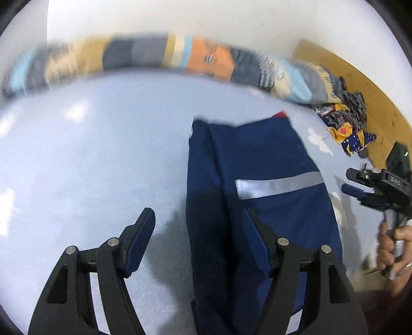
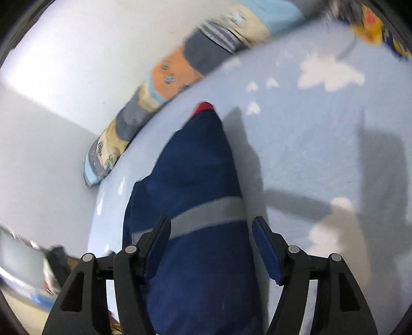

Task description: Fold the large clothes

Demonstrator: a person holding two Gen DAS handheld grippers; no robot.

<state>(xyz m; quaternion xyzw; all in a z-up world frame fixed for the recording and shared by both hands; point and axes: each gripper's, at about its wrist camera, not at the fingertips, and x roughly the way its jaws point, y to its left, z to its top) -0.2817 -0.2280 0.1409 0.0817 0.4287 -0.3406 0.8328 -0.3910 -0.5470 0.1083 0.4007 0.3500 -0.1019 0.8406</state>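
Garment: a navy blue work garment (image 1: 260, 165) with a grey reflective band (image 1: 279, 184) across it and a red patch (image 1: 280, 114) at its far end; it lies folded into a long narrow strip on the bed, running away from both cameras.
Left claw (image 1: 199, 224): its fingers stand apart with nothing pressed between them; the right-hand pad hangs over the garment's near part, the left-hand pad over bare sheet.
Right claw (image 2: 211, 233): its fingers also stand apart, straddling the garment's width above the grey band, not clamped on the cloth. In the left wrist view it shows at the right edge, carried by a hand (image 1: 392, 247) wrapped round the handle with a ring on one finger.
Bed sheet (image 2: 309, 144): pale blue, printed with white clouds and small white shapes; shadows of the tools fall across it.
Bolster (image 1: 159, 52): a long patchwork cushion in orange, grey, cream and light blue, lying along the far edge of the bed against the white wall (image 1: 180, 15).
Other cloth: a crumpled patterned heap (image 1: 345, 121) in dark blue, yellow and red at the bed's far right corner, beside a wooden panel (image 1: 360, 85).
Writing: small marks on the orange patch are too blurred to read; no brand or label is legible.
Containers: cannot tell; the blurred objects at the lower left of the right wrist view are unclear.
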